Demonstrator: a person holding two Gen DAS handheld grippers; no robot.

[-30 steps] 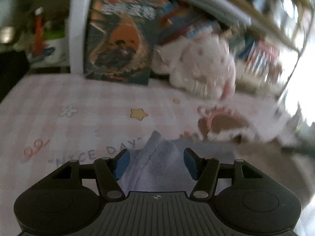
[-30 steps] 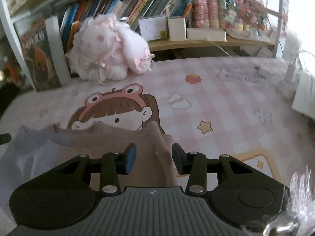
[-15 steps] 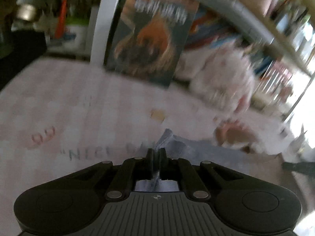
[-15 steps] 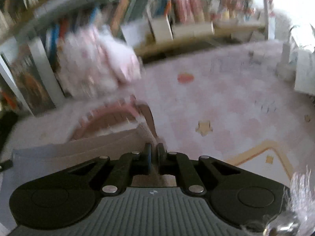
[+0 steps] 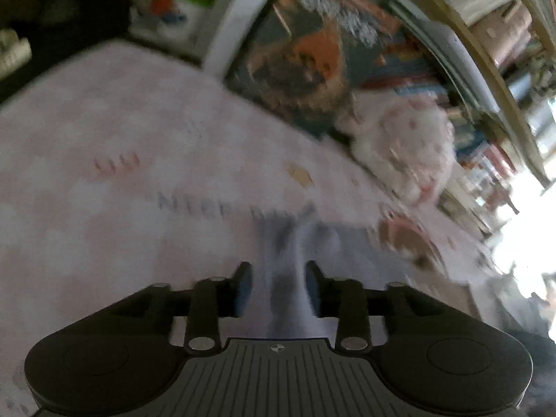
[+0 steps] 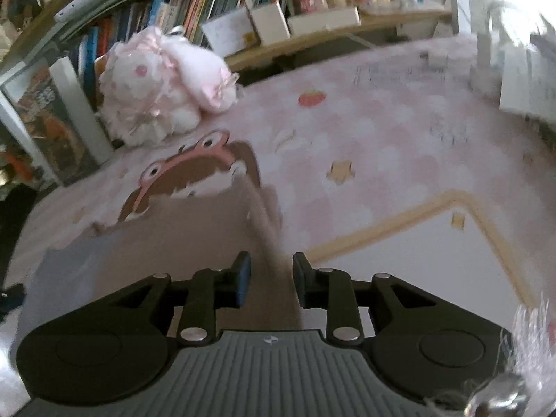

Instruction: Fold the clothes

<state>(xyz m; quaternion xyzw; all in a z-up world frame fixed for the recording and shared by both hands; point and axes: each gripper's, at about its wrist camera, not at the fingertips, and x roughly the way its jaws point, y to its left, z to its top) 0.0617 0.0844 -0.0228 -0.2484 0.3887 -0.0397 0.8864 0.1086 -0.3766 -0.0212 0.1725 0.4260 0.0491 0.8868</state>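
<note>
While our left gripper (image 5: 278,286) and right gripper (image 6: 268,283) spread their jaws, released, the garment (image 6: 194,243) lies between both pairs on the pink checked tabletop (image 6: 399,160), near its front edge.

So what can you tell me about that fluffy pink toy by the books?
The plush toy looks soft and fluffy, white and pale pink, with pink dots, thin ribbon bows and a frilly trim. It lies slumped at the back edge of the pink checked mat, leaning against the white shelf post, with books behind it. Neither gripper touches it. Its face cannot be made out.
</note>
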